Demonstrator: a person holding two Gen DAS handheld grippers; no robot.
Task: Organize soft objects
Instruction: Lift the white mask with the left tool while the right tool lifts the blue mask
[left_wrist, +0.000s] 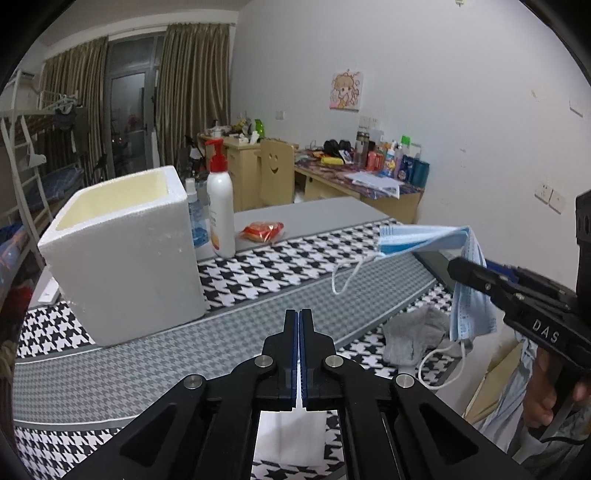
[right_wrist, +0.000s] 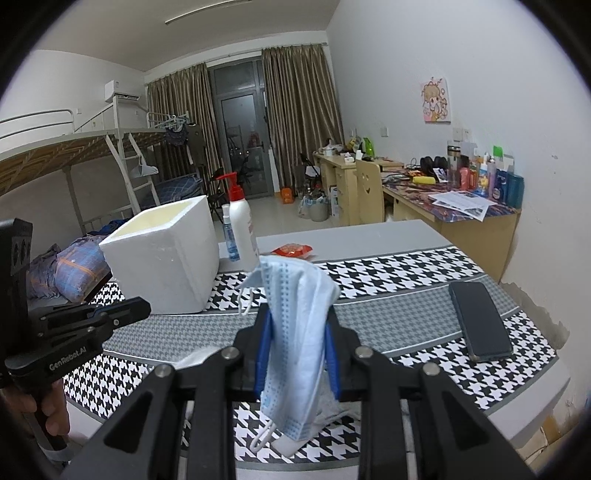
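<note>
A light blue face mask (right_wrist: 295, 332) hangs folded between the blue pads of my right gripper (right_wrist: 298, 318), which is shut on it, its ear loops dangling. In the left wrist view the same mask (left_wrist: 471, 295) droops from the right gripper (left_wrist: 453, 267) at the right, above the table. My left gripper (left_wrist: 300, 314) is shut with nothing between its fingers, over the grey strip of the houndstooth cloth (left_wrist: 110, 376). A grey soft cloth (left_wrist: 413, 336) lies on the table below the mask. A white foam box (left_wrist: 122, 251) stands open-topped at the left.
Behind the box stand a white pump bottle (left_wrist: 220, 210) and a blue bottle (left_wrist: 195, 218); a red snack packet (left_wrist: 263, 230) lies nearby. A dark phone (right_wrist: 480, 321) lies at the table's right. A white sheet (left_wrist: 291, 432) lies under my left gripper. The wall is close on the right.
</note>
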